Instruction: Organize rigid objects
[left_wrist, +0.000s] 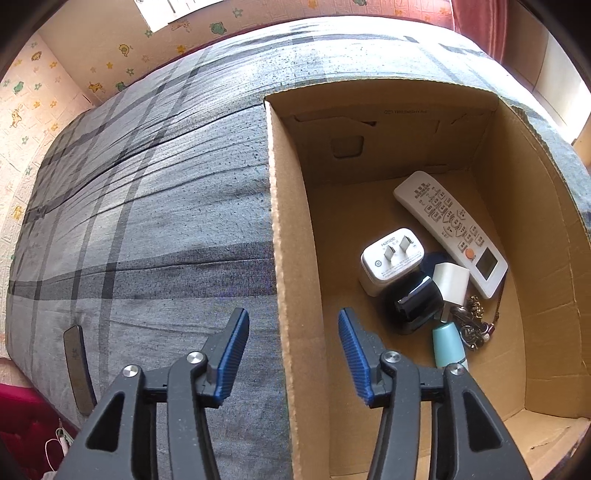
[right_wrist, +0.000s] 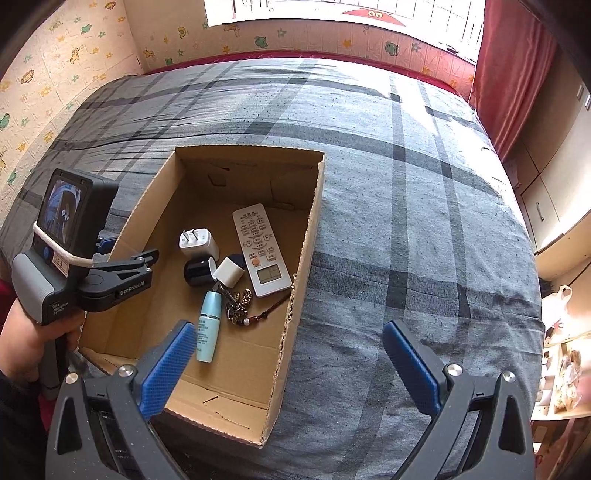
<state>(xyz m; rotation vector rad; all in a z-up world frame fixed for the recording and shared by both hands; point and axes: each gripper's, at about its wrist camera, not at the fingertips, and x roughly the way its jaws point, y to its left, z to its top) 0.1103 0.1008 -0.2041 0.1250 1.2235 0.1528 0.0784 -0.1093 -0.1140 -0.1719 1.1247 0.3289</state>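
Covering the bed, a grey plaid bedspread (right_wrist: 406, 184) carries an open brown cardboard box (right_wrist: 291, 314). Inside it, toward the right wall, lie a white remote control (right_wrist: 260, 251), a pale-blue bottle (right_wrist: 208, 326), a white plug adapter (right_wrist: 194, 240) and a key bunch (right_wrist: 240, 306). Left gripper (left_wrist: 293, 354) straddles the box's left wall, open and empty; right gripper (right_wrist: 290, 369) hangs open, empty, over the box's right wall.

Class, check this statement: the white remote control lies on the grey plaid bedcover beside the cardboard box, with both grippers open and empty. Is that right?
Not quite. The white remote control lies inside the cardboard box, as the right wrist view shows. The left gripper and right gripper are indeed open and empty.
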